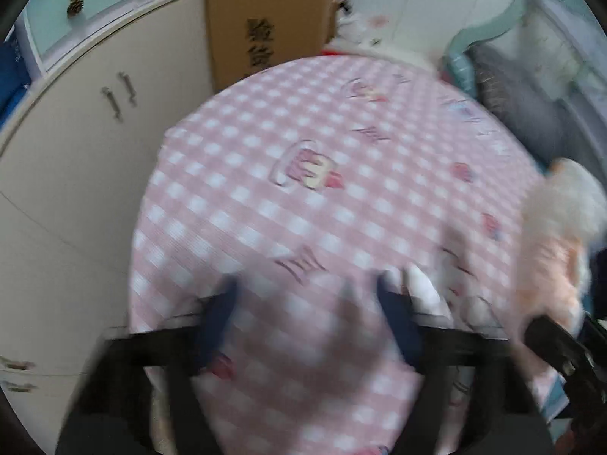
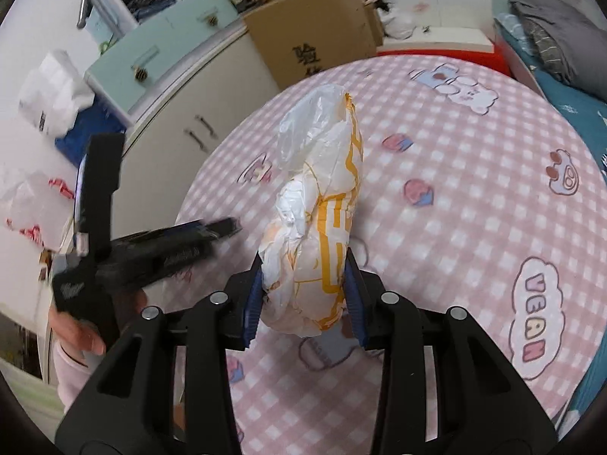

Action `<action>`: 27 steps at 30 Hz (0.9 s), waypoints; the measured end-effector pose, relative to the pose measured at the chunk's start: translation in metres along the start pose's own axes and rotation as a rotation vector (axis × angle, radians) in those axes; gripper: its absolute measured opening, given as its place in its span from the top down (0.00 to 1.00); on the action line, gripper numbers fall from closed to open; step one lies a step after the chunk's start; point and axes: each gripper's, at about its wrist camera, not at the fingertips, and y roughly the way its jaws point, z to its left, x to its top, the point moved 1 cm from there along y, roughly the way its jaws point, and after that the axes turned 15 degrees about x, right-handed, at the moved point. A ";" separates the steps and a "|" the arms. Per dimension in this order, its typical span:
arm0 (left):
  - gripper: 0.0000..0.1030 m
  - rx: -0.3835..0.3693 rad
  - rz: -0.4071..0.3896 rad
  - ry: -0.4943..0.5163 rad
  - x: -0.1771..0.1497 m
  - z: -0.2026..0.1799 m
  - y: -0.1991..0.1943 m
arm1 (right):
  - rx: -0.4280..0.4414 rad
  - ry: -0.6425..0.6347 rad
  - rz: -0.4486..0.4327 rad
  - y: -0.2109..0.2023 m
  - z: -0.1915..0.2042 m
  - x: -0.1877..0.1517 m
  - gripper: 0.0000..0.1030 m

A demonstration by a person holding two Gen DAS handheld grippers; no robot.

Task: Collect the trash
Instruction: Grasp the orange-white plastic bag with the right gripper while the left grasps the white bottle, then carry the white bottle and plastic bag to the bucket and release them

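Observation:
My right gripper (image 2: 303,261) is shut on a crumpled white and yellow plastic wrapper (image 2: 322,204) and holds it upright above the pink checked tablecloth (image 2: 474,197). The wrapper also shows blurred at the right edge of the left wrist view (image 1: 557,235). My left gripper (image 1: 307,284) is open and empty over the tablecloth (image 1: 303,121), with its blue fingers (image 1: 218,318) wide apart; the view is motion-blurred. The left gripper also shows in the right wrist view (image 2: 212,229), to the left of the wrapper.
A cardboard box (image 2: 315,26) stands behind the table. A beige cabinet (image 1: 76,151) is to the left, with plastic bags (image 2: 53,94) on it. A bed with grey bedding (image 2: 550,26) lies to the right.

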 end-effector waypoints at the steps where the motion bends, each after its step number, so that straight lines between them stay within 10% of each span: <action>1: 0.25 -0.022 -0.006 0.014 -0.006 -0.005 -0.004 | -0.012 -0.005 -0.009 -0.003 0.000 -0.001 0.64; 16: 0.26 -0.033 0.076 0.137 0.046 -0.122 0.035 | -0.285 0.165 -0.220 -0.111 -0.094 -0.011 0.64; 20: 0.77 0.049 0.001 0.260 0.042 -0.140 0.032 | -0.314 0.204 -0.236 -0.124 -0.117 -0.008 0.64; 27: 0.78 0.033 0.018 0.233 0.036 -0.119 0.024 | -0.274 0.172 -0.209 -0.109 -0.102 -0.007 0.64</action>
